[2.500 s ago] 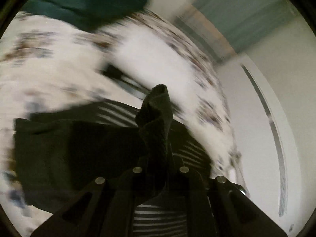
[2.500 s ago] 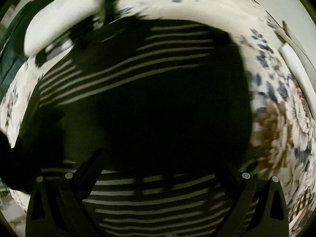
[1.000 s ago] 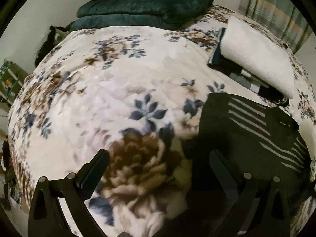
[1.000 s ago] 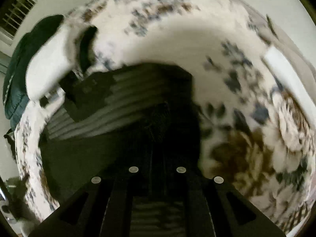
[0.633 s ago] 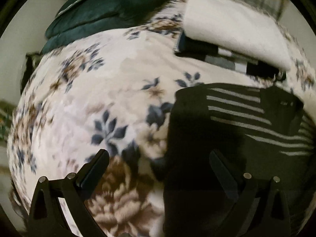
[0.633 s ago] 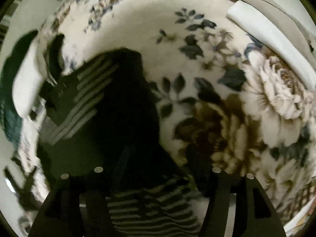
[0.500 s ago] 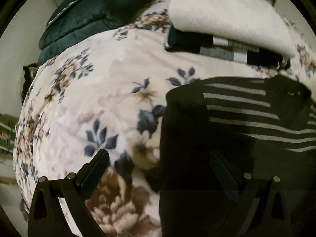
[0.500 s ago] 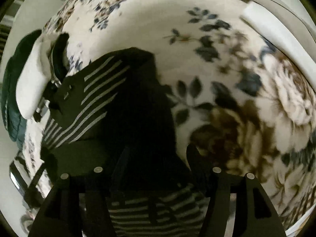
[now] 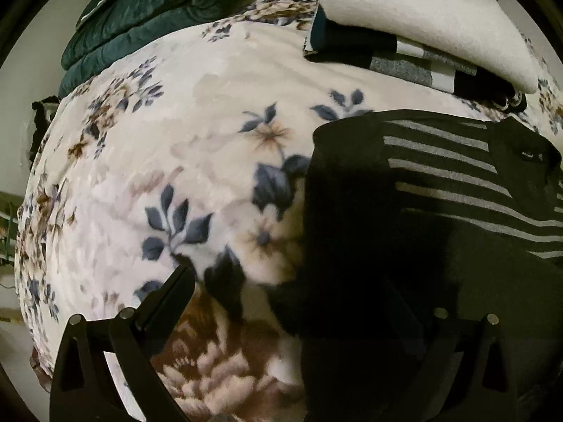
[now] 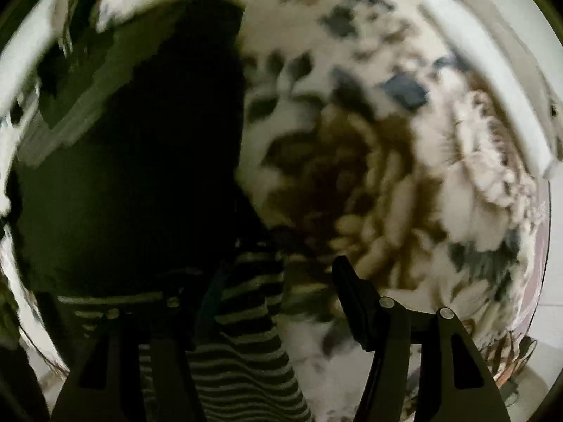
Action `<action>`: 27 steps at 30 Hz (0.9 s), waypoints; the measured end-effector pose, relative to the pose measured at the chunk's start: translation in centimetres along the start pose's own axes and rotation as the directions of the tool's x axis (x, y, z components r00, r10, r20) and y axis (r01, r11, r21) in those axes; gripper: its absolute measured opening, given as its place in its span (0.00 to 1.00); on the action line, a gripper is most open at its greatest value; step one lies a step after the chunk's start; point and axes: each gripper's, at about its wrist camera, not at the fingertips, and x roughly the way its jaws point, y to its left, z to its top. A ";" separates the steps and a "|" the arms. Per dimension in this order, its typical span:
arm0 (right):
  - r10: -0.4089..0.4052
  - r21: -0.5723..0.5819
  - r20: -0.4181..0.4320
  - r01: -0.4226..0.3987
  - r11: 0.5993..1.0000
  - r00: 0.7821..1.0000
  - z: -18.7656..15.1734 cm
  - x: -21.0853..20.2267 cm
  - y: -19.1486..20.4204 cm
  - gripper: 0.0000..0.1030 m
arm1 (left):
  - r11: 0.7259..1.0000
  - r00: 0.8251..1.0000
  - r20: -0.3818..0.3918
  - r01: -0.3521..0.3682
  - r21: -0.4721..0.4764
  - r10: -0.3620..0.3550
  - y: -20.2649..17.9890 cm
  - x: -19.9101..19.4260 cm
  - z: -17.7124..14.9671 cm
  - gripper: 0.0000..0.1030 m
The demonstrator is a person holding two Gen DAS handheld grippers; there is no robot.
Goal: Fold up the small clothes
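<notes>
Left gripper (image 9: 292,302): I held it wide open above the floral blanket (image 9: 176,161), gripping nothing; its right finger hung over the garment's edge.
Right gripper (image 10: 278,288): its jaws had just sprung apart; nothing was clamped, striped cloth lay beneath them.
Striped garment (image 9: 440,190): it lay flat on the blanket, near the folded stack (image 9: 415,24).

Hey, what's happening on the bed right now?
A person with a gripper in each hand is folding a dark striped top on a floral blanket. The left gripper is open above the top's edge and the blanket, gripping nothing. The right gripper is open too; its jaws have just been opening, with a striped part of the top lying loose between them. A stack of folded clothes sits further back, beside a dark green quilt.
</notes>
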 end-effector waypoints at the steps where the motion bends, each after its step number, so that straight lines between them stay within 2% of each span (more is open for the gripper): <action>1: 0.020 0.022 0.026 -0.021 1.000 0.999 0.3 -0.7 -0.2 0.63 | 1.000 1.000 0.000 0.001 -0.003 -0.001 0.1 0.0 -0.1 1.00; 4: 0.121 0.061 0.092 -0.127 0.990 0.988 2.7 -2.0 0.0 0.63 | 1.000 1.000 -0.002 0.009 -0.009 -0.009 0.2 0.4 -0.2 1.00; 7: 0.136 0.027 0.040 -0.137 0.990 0.990 5.0 0.2 1.8 0.63 | 1.000 1.000 -0.007 0.013 -0.015 -0.014 0.1 0.6 -0.2 1.00; 8: 0.144 0.021 0.014 -0.145 0.989 0.989 5.6 1.1 2.4 0.59 | 1.000 1.000 -0.008 0.014 -0.017 -0.015 0.1 0.6 -0.2 1.00; 9: 0.151 0.012 -0.001 -0.151 0.988 0.989 6.1 1.6 3.0 0.37 | 1.000 1.000 -0.005 0.018 -0.019 -0.018 0.2 0.5 -0.1 1.00; 10: 0.138 -0.002 0.000 -0.138 0.990 0.990 6.3 1.9 3.5 0.23 | 1.000 1.000 -0.002 0.020 -0.018 -0.020 0.2 0.4 -0.2 1.00; 11: 0.099 -0.015 0.033 -0.099 0.995 0.995 6.2 1.5 3.9 0.12 | 1.000 1.000 -0.001 0.026 -0.016 -0.026 0.2 0.3 -0.2 1.00; 12: 0.098 -0.019 0.077 -0.097 0.995 0.992 6.1 0.9 4.1 0.10 | 0.999 1.000 0.001 0.030 -0.016 -0.030 0.2 0.3 -0.3 1.00; 14: 0.077 -0.043 0.167 -0.071 0.997 0.983 5.6 -1.3 4.5 0.09 | 0.999 0.999 0.007 0.036 -0.012 -0.036 0.4 0.1 -0.4 1.00; 17: 0.049 -0.081 0.291 -0.027 0.996 0.955 4.8 -4.5 5.9 0.09 | 0.999 0.999 0.012 0.048 -0.012 -0.048 0.7 -0.1 -0.4 1.00; 19: 0.030 -0.087 0.329 -0.002 0.996 0.944 5.1 -5.6 6.2 0.09 | 0.998 0.998 0.013 0.057 -0.017 -0.057 1.1 0.0 -0.4 1.00; 20: 0.015 -0.089 0.316 0.014 0.996 0.949 5.5 -5.3 6.0 0.09 | 0.998 0.998 0.010 0.063 -0.021 -0.063 1.2 0.2 -0.4 1.00; 23: -0.070 -0.061 0.192 0.083 0.995 0.979 6.3 -2.3 5.4 0.10 | 0.996 0.996 0.001 0.085 -0.040 -0.085 1.6 0.5 -0.2 1.00; 24: -0.104 -0.031 0.171 0.111 0.993 0.980 6.6 -1.9 5.1 0.15 | 0.995 0.996 0.004 0.093 -0.043 -0.093 1.7 0.3 -0.2 1.00; 25: -0.101 -0.009 0.178 0.105 0.994 0.979 6.1 -1.9 5.2 0.16 | 0.994 0.995 0.010 0.100 -0.043 -0.100 1.8 0.2 -0.2 1.00; 26: -0.069 0.006 0.201 0.070 0.998 0.977 5.8 -2.7 5.2 0.26 | 0.993 0.994 0.017 0.111 -0.040 -0.110 1.8 0.0 -0.3 1.00; 27: -0.042 -0.004 0.218 0.044 0.999 0.975 5.5 -3.4 5.5 0.43 | 0.992 0.993 0.021 0.119 -0.031 -0.119 1.7 -0.1 -0.4 1.00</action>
